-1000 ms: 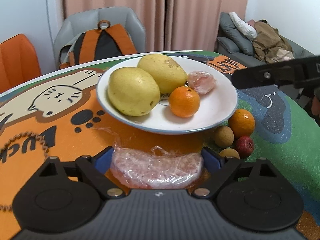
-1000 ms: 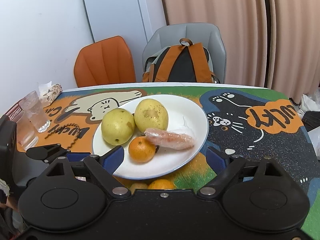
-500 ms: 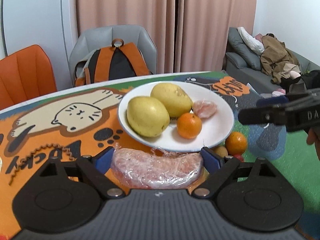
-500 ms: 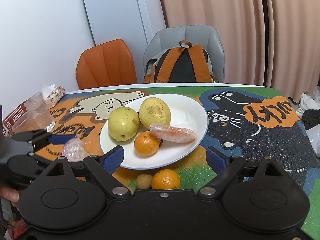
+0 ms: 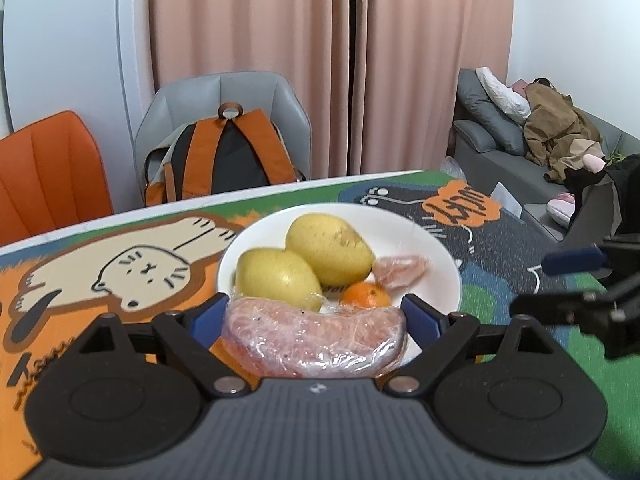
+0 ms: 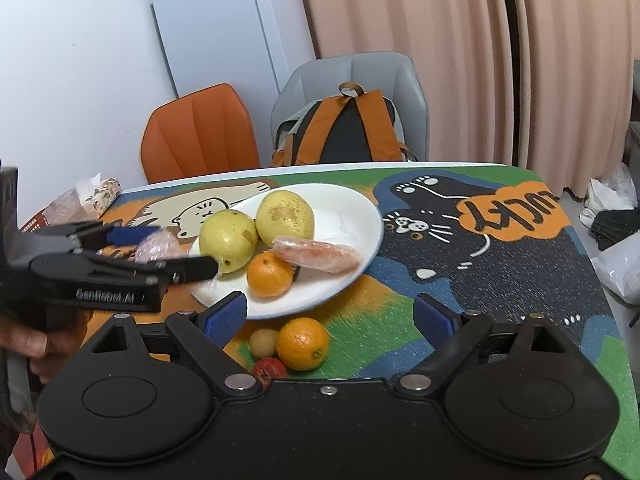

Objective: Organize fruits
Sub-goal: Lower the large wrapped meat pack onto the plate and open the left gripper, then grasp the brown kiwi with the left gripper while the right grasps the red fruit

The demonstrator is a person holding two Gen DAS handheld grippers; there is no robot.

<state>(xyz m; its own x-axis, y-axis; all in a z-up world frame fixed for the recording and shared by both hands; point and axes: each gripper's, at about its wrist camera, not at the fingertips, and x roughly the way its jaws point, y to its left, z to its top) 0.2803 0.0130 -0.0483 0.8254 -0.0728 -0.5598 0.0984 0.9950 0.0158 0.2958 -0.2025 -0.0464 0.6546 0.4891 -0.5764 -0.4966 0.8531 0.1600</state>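
Note:
A white plate [image 5: 436, 252] [image 6: 352, 216] holds two yellow pears [image 5: 280, 276] [image 6: 284, 216], an orange [image 5: 366, 295] [image 6: 269, 274] and a plastic-wrapped pink fruit piece [image 5: 402, 270] [image 6: 316, 254]. My left gripper [image 5: 316, 316] is shut on a second wrapped pink piece [image 5: 316, 338], held above the plate's near-left edge; it also shows in the right wrist view [image 6: 158, 246]. My right gripper [image 6: 330, 316] is open and empty, above a loose orange [image 6: 303, 343], a small tan fruit [image 6: 264, 342] and a small red fruit [image 6: 269, 369] on the table.
The table has a colourful cat mat [image 6: 480, 240]. Cups and a wrapped snack [image 6: 98, 192] stand at its left edge. Behind the table are an orange chair [image 6: 200, 136] and a grey chair with a backpack [image 6: 344, 128]. A sofa [image 5: 520, 152] is at right.
My left gripper has risen and drawn back with the wrapped piece still in it. My right gripper has pulled back and up, so the loose fruits now show below the plate.

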